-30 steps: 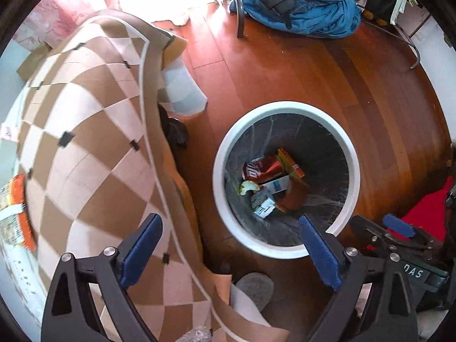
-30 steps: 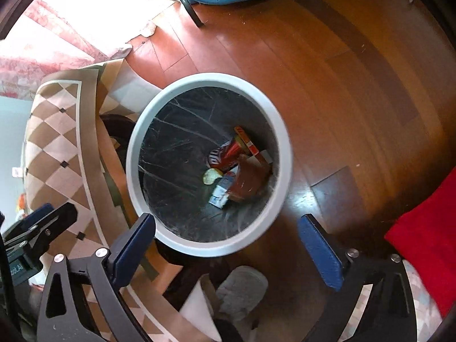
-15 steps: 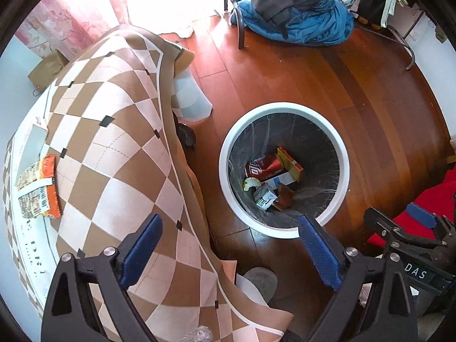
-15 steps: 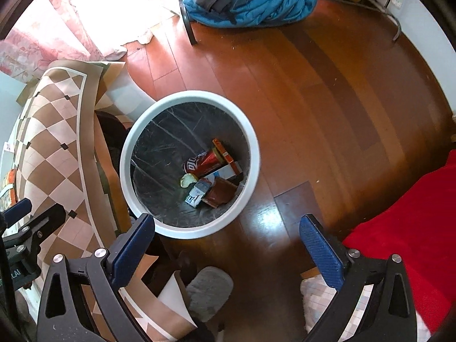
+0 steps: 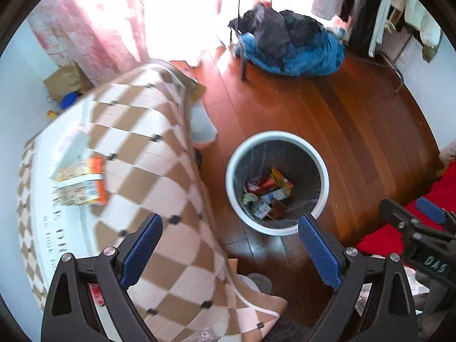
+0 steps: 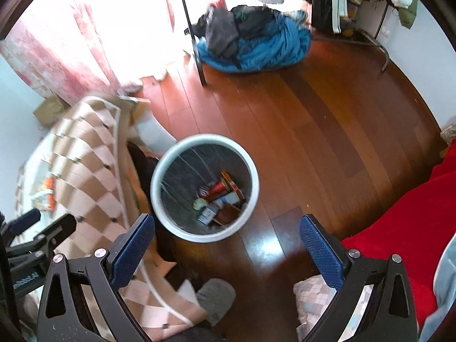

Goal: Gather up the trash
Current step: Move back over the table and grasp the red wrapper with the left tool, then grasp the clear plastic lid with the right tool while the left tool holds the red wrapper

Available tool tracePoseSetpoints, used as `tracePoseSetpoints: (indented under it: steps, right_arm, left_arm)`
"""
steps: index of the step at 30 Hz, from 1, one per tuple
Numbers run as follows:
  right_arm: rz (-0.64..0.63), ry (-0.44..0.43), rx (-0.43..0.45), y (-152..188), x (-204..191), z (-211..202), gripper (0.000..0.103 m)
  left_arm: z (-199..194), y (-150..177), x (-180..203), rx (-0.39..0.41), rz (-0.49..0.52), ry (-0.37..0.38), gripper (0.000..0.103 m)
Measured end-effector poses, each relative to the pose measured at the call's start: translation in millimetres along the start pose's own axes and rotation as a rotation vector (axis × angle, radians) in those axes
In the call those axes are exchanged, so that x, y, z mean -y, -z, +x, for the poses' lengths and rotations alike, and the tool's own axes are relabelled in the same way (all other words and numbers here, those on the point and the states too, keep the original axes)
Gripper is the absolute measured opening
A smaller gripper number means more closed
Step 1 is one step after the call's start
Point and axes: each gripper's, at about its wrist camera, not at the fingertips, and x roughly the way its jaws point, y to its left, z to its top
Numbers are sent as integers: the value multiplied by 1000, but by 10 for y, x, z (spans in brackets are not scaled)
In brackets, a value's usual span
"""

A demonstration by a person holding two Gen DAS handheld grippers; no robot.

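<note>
A white-rimmed trash bin (image 5: 322, 168) (image 6: 255, 176) with a dark liner stands on the wooden floor. At its bottom lie a red can (image 5: 260, 183) (image 6: 219, 186), a small carton (image 5: 261, 209) (image 6: 207, 215) and other wrappers. An orange snack packet (image 5: 81, 182) (image 6: 45, 193) lies on the checkered tablecloth (image 5: 159, 171) (image 6: 88, 171). My left gripper (image 5: 230, 239) is open and empty, high above the table edge and the bin. My right gripper (image 6: 228, 238) is open and empty too, above the bin's near rim. The right gripper also shows at the left wrist view's right edge.
A pile of blue and dark clothes (image 5: 290, 48) (image 6: 253, 42) lies by a metal rack leg at the back. Something red, a cloth or cushion (image 5: 399, 228) (image 6: 399, 216), sits at the right. A grey slipper (image 6: 216, 296) rests on the floor below. Pink curtains (image 5: 94, 28) hang at the rear left.
Both grippers have risen and pulled back, so the bin looks smaller and more of the room shows. The snack packet has come further into view on the table.
</note>
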Motion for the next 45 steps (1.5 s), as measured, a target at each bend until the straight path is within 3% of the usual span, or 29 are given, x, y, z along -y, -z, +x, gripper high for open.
tracePoseSetpoints:
  steps: [3, 7, 13, 18, 23, 25, 27, 30, 38, 42, 45]
  right_arm:
    - [-12, -57, 32, 17, -195, -311, 103]
    - [-68, -141, 25, 162, -702, -536, 103]
    - [-162, -223, -60, 483, -1581, -287, 103]
    - [-178, -238, -140, 806, -2020, 126, 103]
    - [-167, -200, -177, 969, -2119, 409, 103]
    - [-153, -181, -183, 995, -2076, 470, 103]
    - [-149, -165, -182, 1005, -2047, 489, 103]
    - [-149, -154, -177, 969, -2012, 466, 103]
    - [-227, -166, -144, 946, -2225, 244, 103]
    - [-294, -204, -128, 1054, -2572, 117, 103]
    - [-340, -254, -142, 1184, -2937, 92, 103]
  left_arm:
    - [-294, 69, -209, 51, -18, -67, 97]
    - [-610, 277, -771, 111, -97, -117, 97]
    - [-593, 938, -1661, 76, -227, -168, 97]
    - [-122, 1420, -2074, -35, -318, -85, 96]
    - [201, 1433, -2000, -66, -301, -15, 96]
    - [333, 1361, -1924, -74, -268, -7, 87]
    - [408, 1319, -1882, -91, -259, -10, 40]
    - [425, 1302, -1893, -72, -267, 0, 20]
    - [9, 1472, -2181, 11, -304, -53, 14]
    - [-451, 1650, -2654, 86, -387, -104, 14]
    - [-662, 1792, -3076, 118, -427, -188, 14]
